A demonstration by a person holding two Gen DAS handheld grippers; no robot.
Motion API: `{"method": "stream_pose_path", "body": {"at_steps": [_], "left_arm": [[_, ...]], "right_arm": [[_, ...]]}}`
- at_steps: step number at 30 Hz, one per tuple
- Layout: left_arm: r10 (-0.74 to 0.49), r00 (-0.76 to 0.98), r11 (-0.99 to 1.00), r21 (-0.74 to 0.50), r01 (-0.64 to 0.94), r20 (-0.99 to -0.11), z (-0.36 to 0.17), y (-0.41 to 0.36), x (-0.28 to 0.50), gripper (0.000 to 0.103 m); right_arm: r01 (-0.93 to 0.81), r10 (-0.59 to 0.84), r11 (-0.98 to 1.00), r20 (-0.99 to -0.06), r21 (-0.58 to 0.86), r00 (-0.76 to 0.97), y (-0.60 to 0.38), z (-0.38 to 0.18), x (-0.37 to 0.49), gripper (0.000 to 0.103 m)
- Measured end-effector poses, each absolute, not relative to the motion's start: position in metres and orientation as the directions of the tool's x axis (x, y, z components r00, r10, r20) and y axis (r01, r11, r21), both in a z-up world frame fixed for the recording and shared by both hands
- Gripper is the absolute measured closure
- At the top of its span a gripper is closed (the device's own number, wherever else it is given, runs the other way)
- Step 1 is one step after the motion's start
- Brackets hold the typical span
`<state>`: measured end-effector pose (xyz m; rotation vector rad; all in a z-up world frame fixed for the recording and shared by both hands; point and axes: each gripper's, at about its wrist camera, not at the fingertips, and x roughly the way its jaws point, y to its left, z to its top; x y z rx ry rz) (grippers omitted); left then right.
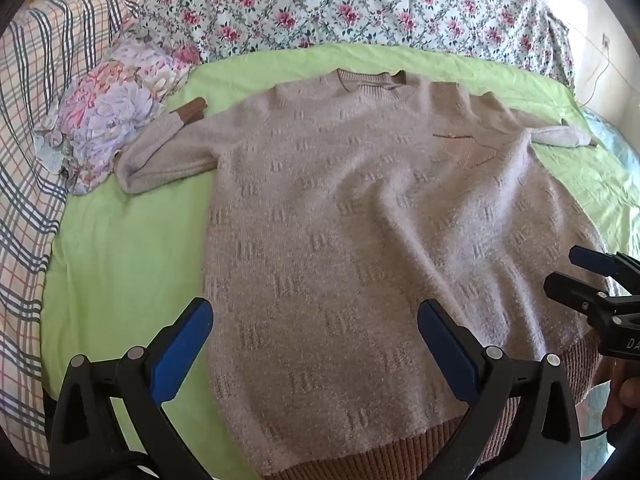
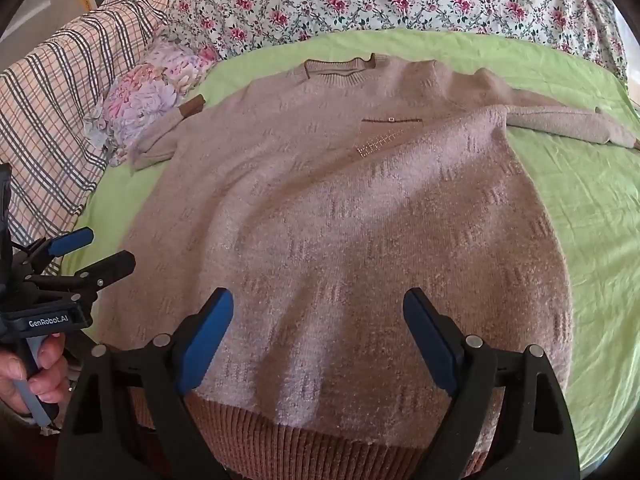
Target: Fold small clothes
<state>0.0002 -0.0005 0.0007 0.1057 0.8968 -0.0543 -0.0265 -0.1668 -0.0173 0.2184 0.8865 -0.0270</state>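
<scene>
A beige knitted sweater point(image 1: 360, 220) lies spread flat, front up, on a light green sheet point(image 1: 120, 248), neck at the far end and brown ribbed hem point(image 1: 360, 456) at the near edge. Both sleeves are folded back at the elbows. It also shows in the right wrist view point(image 2: 340, 220), with a small chest pocket point(image 2: 390, 128). My left gripper point(image 1: 314, 328) is open and empty above the hem's left part. My right gripper point(image 2: 318, 320) is open and empty above the hem's right part. The right gripper also shows at the right edge of the left wrist view point(image 1: 576, 272), and the left gripper at the left edge of the right wrist view point(image 2: 104, 248).
A floral quilt point(image 1: 340, 4) is piled along the far side of the bed. A plaid blanket point(image 1: 36, 120) lies on the left with a flowered pillow point(image 1: 116, 112) next to the left sleeve. Bare green sheet point(image 2: 592, 220) extends to the right of the sweater.
</scene>
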Motion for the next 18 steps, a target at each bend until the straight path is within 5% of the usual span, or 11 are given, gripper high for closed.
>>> {"method": "stream_pose_path", "body": {"at_steps": [18], "left_arm": [[-0.02, 0.629, 0.99, 0.074, 0.122, -0.777, 0.002, -0.009, 0.001, 0.001]], "right_arm": [[0.101, 0.064, 0.98, -0.754, 0.171, 0.654, -0.165, -0.019, -0.02, 0.016]]}}
